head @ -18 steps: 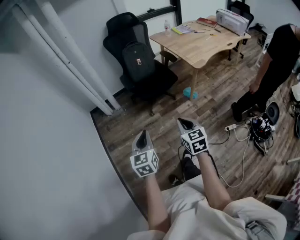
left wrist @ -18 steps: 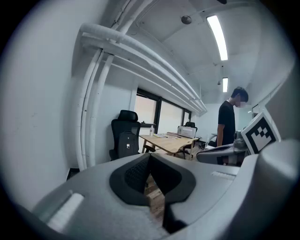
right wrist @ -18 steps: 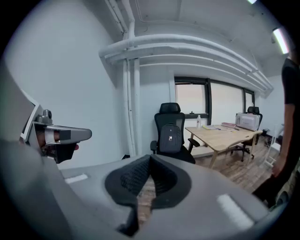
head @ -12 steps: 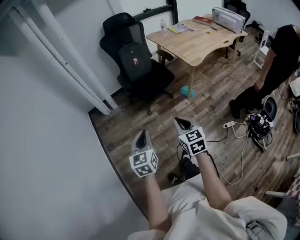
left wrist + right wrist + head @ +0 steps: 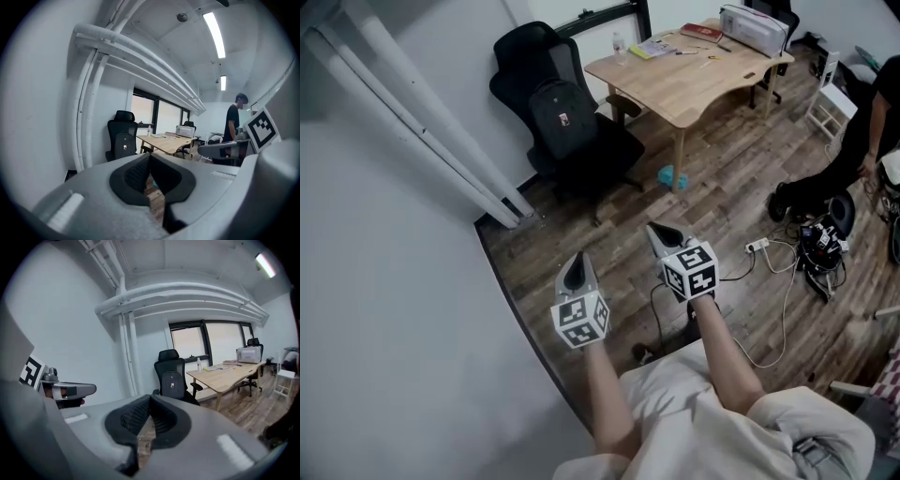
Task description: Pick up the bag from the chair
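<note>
Bag [image 5: 562, 117]: one dark backpack, upright on the seat of the black office chair [image 5: 525, 56] and leaning on its backrest. The chair stands on the wooden floor [image 5: 609, 225] close to the wall, just beside the left edge of the wooden surface [image 5: 703, 84]. Left tool [image 5: 575, 272]: jaws pressed together, nothing between them. Right tool [image 5: 664, 236]: jaws pressed together too, also empty. I hold both side by side over the floor, pointed toward the chair and well apart from it. Also present: a person [image 5: 872, 122] at the right edge and a tangle of cables [image 5: 816, 248] on the floor near them. Progress, as I judge it: nothing done yet, and the bag sits untouched. Still to do: cross the floor to the chair, spread a tool, take hold of the bag, probably near its top, and lift it clear of the seat.
</note>
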Tool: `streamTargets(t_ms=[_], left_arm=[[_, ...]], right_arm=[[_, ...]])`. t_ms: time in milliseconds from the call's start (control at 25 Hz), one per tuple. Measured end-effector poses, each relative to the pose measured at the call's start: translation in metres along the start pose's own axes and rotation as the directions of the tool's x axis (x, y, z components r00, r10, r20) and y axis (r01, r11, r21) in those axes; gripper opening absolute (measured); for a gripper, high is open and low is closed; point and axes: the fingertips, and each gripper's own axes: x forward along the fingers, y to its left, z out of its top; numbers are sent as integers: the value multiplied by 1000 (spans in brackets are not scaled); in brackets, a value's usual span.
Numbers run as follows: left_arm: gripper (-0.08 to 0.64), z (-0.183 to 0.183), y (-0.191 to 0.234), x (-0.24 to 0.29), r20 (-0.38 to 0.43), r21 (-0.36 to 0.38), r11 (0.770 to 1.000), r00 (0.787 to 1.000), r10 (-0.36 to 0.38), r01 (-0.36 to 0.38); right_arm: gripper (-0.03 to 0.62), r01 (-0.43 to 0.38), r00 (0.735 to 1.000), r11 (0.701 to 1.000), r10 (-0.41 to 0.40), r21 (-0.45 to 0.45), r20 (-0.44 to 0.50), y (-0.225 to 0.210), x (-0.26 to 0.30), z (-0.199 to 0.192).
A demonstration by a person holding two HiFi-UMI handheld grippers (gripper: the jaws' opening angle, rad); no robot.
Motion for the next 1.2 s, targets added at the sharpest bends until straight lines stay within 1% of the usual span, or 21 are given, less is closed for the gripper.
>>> streamTargets(t_ms=[120, 240, 440, 600, 720, 800, 880, 1040, 1120, 1200], left_arm=[[8, 11, -3, 16, 19, -33, 998, 999, 46, -45], [8, 16, -14, 35, 24, -55, 995, 996, 90, -88], [8, 16, -43, 73, 2, -33, 990, 991, 136, -136], [8, 28, -62, 93, 27, -54, 978, 979, 201, -199], [8, 23, -80, 107, 34, -58, 969, 970, 241, -239], [8, 18, -93, 116, 25, -42, 968, 969, 247, -246], [8, 15, -104, 123, 5, -20, 971, 971, 239, -239], [8, 16, -107, 127, -18, -1, 968, 968, 249, -249], [8, 18, -101, 131, -24, 6, 964, 963, 268, -268], [8, 22, -94, 138, -19, -6, 957, 957, 289, -289]], right_arm=[[0, -24, 1000, 1000, 24, 1, -10, -23, 5, 9], [1, -66, 997, 998, 66, -21, -31, -48, 12, 20], [0, -136, 990, 990, 134, -35, -46, -98, 26, 30], [0, -181, 983, 983, 180, -38, -20, -140, 31, 47], [0, -221, 975, 974, 221, -44, -5, -165, 33, 52], [0, -239, 971, 971, 239, -6, 1, -182, 34, 51], [0, -236, 972, 971, 236, 46, -1, -201, 35, 48], [0, -235, 972, 964, 235, 124, 10, -226, 44, 43], [0, -249, 968, 959, 251, 136, 6, -231, 47, 40], [0, -260, 965, 958, 263, 123, -11, -235, 51, 37]])
